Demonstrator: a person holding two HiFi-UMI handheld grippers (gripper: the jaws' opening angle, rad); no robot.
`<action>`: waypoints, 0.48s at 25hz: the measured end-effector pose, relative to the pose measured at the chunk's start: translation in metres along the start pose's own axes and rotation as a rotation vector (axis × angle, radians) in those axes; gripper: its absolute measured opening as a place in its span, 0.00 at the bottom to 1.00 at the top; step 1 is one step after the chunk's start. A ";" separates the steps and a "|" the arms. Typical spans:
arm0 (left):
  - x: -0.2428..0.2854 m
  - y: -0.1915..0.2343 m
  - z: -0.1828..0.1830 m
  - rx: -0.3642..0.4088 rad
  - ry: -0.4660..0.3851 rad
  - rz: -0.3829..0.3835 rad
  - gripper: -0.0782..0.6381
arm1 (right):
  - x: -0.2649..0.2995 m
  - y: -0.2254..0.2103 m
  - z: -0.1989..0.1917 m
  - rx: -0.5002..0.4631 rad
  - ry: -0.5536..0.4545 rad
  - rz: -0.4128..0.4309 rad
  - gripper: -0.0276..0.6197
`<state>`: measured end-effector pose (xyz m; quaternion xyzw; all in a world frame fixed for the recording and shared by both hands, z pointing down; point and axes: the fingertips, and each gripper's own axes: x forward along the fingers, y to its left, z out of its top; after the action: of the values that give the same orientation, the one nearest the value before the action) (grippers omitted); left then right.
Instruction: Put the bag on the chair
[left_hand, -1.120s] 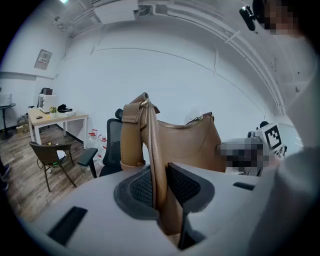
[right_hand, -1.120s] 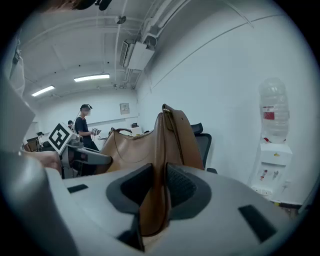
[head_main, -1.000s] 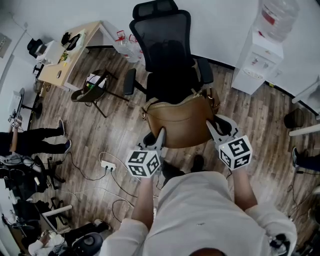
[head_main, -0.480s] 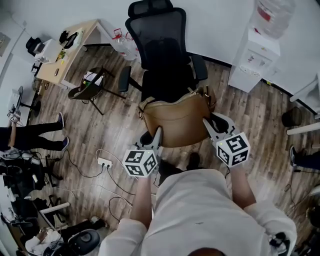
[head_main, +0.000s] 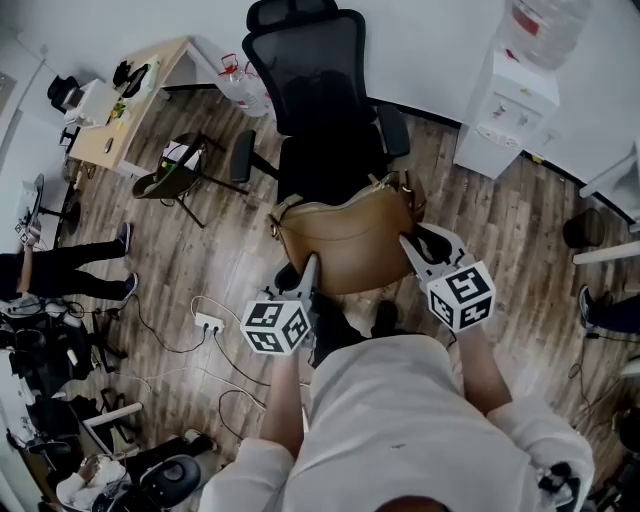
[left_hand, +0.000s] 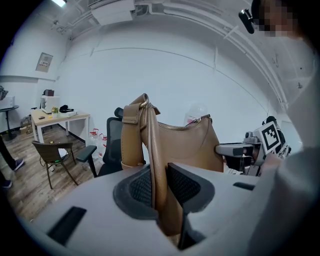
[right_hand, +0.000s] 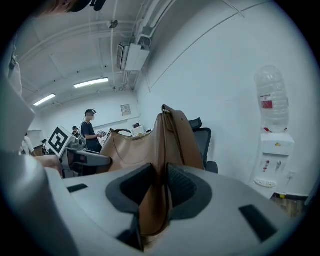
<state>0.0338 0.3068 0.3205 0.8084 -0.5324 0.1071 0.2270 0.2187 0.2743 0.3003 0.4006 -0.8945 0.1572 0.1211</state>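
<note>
Bag (head_main: 345, 240) sits upright at chair (head_main: 318, 95) seat front, probably landed; left gripper (head_main: 309, 266) clamps one end, right gripper (head_main: 409, 246) jaws have just been opening, other end between pads, apparently touching; full release remains.

Arms forward, left tool (head_main: 308, 266) clamped on the bag (head_main: 345, 235) — right tool (head_main: 411, 247) jaws just opening, bag between them
</note>
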 end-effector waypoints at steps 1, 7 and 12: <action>0.000 0.000 0.000 0.000 0.003 0.002 0.19 | 0.000 -0.001 -0.001 0.003 0.002 0.000 0.21; -0.003 0.009 0.002 0.000 0.009 0.007 0.20 | 0.011 0.004 0.001 -0.005 0.015 0.009 0.21; 0.001 0.018 0.003 -0.003 0.015 0.000 0.20 | 0.019 0.004 -0.001 0.004 0.031 0.009 0.21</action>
<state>0.0177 0.2984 0.3232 0.8073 -0.5307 0.1124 0.2323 0.2030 0.2641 0.3071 0.3944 -0.8940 0.1655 0.1335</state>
